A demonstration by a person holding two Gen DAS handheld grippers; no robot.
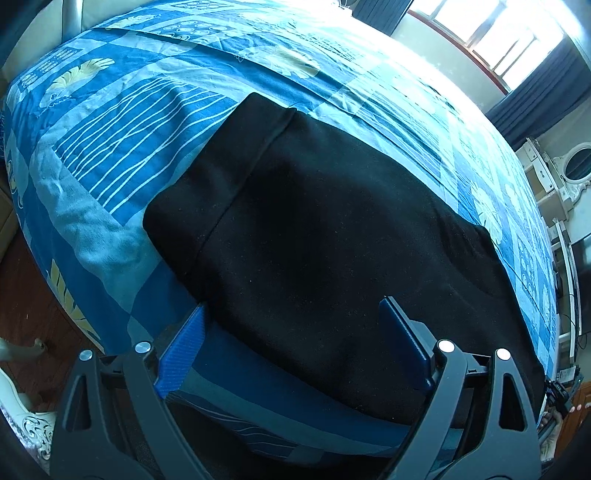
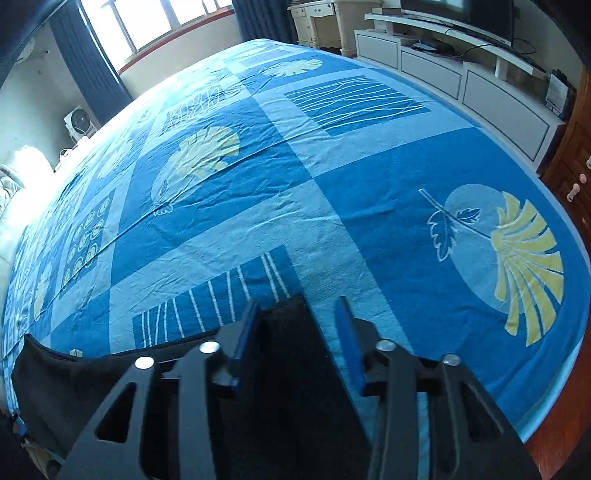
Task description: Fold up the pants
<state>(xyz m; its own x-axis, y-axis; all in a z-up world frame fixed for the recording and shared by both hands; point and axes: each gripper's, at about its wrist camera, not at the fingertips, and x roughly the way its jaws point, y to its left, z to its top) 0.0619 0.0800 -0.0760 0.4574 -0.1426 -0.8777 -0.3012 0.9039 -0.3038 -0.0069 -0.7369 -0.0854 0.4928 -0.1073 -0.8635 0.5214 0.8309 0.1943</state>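
Note:
Black pants (image 1: pixel 314 236) lie flat on a blue patterned bedspread (image 1: pixel 122 129), with a banded end at the far left. My left gripper (image 1: pixel 291 317) is open, its blue-padded fingers wide apart over the near edge of the pants. In the right wrist view a corner of the pants (image 2: pixel 291 354) lies between the fingers of my right gripper (image 2: pixel 297 308), which is open and hovers just above the cloth. The rest of the pants runs off to the left (image 2: pixel 74 384).
The bedspread (image 2: pixel 332 184) covers a wide bed. A white TV cabinet (image 2: pixel 480 85) stands beyond the far right edge. A window with dark curtains (image 2: pixel 147 22) is at the back. Wooden floor (image 1: pixel 26 302) lies left of the bed.

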